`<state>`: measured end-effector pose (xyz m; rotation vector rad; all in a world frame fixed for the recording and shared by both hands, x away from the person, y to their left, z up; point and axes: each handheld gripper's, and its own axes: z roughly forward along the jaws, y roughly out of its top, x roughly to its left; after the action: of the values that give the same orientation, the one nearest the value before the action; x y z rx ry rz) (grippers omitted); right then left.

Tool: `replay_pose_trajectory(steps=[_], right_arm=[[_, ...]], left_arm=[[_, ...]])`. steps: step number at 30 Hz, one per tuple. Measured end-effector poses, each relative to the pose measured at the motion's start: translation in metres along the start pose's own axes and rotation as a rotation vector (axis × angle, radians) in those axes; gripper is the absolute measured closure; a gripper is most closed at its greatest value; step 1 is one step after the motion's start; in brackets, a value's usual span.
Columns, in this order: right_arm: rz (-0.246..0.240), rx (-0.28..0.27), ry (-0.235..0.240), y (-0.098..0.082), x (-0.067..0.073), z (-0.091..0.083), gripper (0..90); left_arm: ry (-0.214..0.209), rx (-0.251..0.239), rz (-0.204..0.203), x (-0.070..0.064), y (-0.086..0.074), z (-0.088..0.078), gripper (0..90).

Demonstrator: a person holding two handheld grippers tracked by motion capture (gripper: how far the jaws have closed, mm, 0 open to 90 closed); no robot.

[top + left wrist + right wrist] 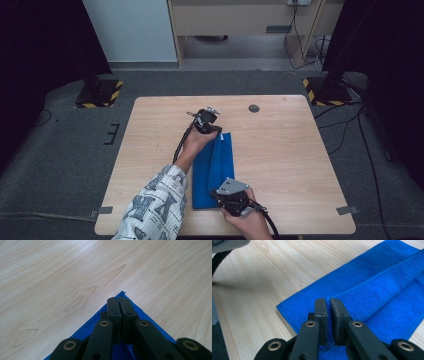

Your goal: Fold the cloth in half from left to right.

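A blue towel (210, 170) lies folded lengthwise on the wooden table (285, 155), with a raised fold running down its middle. My left gripper (216, 131) sits at the towel's far corner. In the left gripper view its jaws (119, 300) are closed together over that corner of the towel (147, 317), whose tip pokes out just beyond them. My right gripper (216, 192) is at the towel's near end. In the right gripper view its jaws (328, 301) pinch the edge of the raised fold of the towel (382, 290), with terry cloth showing between the pads.
A small dark round grommet (254, 108) sits in the table top near the far edge. Bare wood lies to the left and right of the towel. Two black stands with yellow-striped bases (99, 94) (326, 90) rest on the carpet beyond the table.
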<state>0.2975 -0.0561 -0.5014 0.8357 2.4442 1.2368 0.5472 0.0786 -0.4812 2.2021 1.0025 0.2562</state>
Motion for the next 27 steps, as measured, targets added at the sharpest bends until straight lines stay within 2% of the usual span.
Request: replay_pose_trajectory(steps=[6,15,22,27], right_arm=[[0.020,0.000,-0.005,-0.004,-0.005,-0.004,84.6],[0.014,0.009,-0.005,-0.004,-0.004,-0.007,85.2],[0.031,0.020,-0.015,-0.009,-0.010,-0.007,82.4],[0.038,0.034,-0.017,-0.011,-0.011,-0.009,79.5]], left_arm=[[0.000,-0.004,0.001,-0.003,0.001,0.002,87.8],[-0.005,-0.001,0.009,-0.007,0.003,0.005,87.7],[-0.016,0.001,-0.005,-0.006,0.002,0.010,87.1],[-0.028,0.002,0.000,-0.010,0.002,0.010,83.2]])
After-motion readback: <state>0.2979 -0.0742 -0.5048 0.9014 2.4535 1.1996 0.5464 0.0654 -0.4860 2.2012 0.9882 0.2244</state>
